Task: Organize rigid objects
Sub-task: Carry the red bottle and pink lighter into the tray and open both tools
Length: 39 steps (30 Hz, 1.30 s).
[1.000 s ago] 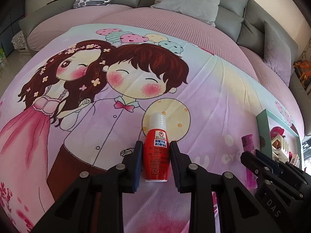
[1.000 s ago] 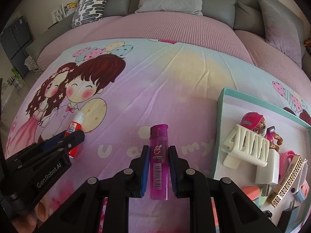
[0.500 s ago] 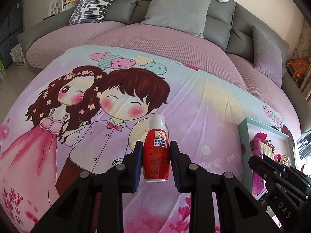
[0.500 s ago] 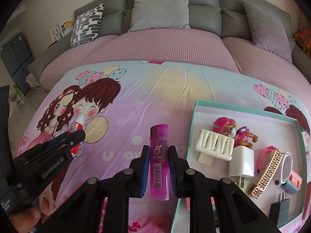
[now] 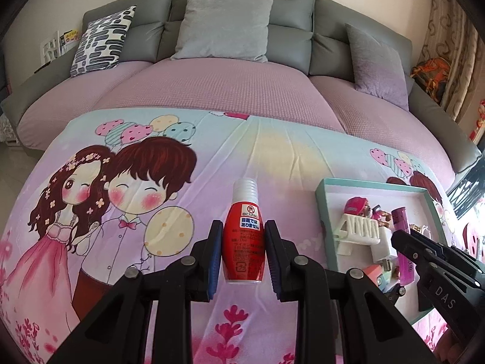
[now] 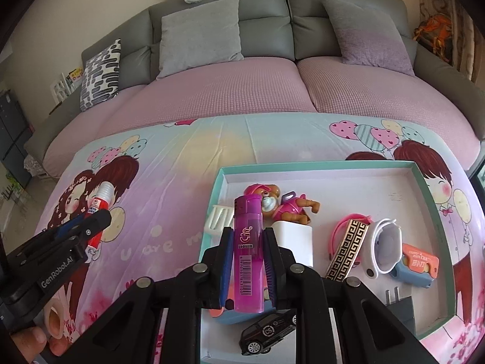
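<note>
The left gripper (image 5: 242,254) is clamped on a small red plastic bottle with a clear ribbed cap (image 5: 244,239), held upright between its pads above the cartoon-printed pink bedsheet (image 5: 91,212). The right gripper (image 6: 247,262) pinches a translucent purple lighter (image 6: 248,251) (barcode facing the camera) over the teal-rimmed white cardboard tray (image 6: 333,165), near its left wall, above a white charger block (image 6: 295,239).

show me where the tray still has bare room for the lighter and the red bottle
The tray is bare along its far strip behind the pup toy, widest toward the far right corner. The near half is crowded: white charger, gold patterned bar, white case, toy car. The lighter and red bottle are both gripped.
</note>
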Each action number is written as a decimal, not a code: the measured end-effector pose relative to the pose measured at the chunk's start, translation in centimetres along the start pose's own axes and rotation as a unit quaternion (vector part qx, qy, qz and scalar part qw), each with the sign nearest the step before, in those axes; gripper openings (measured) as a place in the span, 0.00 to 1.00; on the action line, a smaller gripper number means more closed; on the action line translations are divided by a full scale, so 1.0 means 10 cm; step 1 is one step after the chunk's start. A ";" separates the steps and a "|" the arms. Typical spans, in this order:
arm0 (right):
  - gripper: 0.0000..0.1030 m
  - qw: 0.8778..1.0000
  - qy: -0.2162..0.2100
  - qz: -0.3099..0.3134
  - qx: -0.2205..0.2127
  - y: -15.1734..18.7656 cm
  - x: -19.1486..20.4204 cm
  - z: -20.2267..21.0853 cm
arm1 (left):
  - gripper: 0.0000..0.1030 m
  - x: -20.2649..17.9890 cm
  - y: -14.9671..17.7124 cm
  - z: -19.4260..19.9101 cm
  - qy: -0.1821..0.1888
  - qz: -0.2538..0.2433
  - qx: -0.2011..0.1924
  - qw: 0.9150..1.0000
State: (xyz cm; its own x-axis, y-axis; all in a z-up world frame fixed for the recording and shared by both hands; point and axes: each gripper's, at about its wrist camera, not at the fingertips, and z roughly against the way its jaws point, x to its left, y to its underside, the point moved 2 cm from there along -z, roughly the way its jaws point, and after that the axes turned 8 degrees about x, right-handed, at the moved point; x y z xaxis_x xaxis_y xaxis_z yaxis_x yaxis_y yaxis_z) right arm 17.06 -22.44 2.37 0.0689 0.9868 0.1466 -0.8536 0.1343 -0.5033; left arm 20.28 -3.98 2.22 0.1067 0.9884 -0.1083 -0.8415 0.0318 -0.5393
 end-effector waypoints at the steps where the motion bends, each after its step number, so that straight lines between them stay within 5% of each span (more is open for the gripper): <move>1: 0.20 1.000 0.000 -0.004 -0.001 0.00 -0.05 0.01 | 0.28 -0.07 -0.01 0.01 0.004 -0.008 0.000 1.000; 16: 0.20 0.993 0.075 -0.092 -0.010 0.04 -1.01 0.21 | 0.28 -0.98 0.07 -0.06 0.082 -0.109 0.024 0.990; 25: 0.20 0.990 0.085 -0.117 -0.001 0.09 -1.26 0.19 | 0.28 -1.24 0.16 -0.13 0.071 -0.138 0.038 0.987; 39: 0.20 0.993 0.053 -0.100 0.028 0.11 -1.15 -0.02 | 0.28 -1.15 0.15 -0.27 0.033 -0.124 0.051 0.990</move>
State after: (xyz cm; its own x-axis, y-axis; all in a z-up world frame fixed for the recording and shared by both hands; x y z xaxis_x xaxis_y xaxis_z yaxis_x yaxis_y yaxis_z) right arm 15.44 -33.64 0.00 0.2908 0.9455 0.1468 -0.8452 0.3257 -0.4238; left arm 19.25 -15.68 0.43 0.3479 0.9367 -0.0400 -0.8343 0.2898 -0.4691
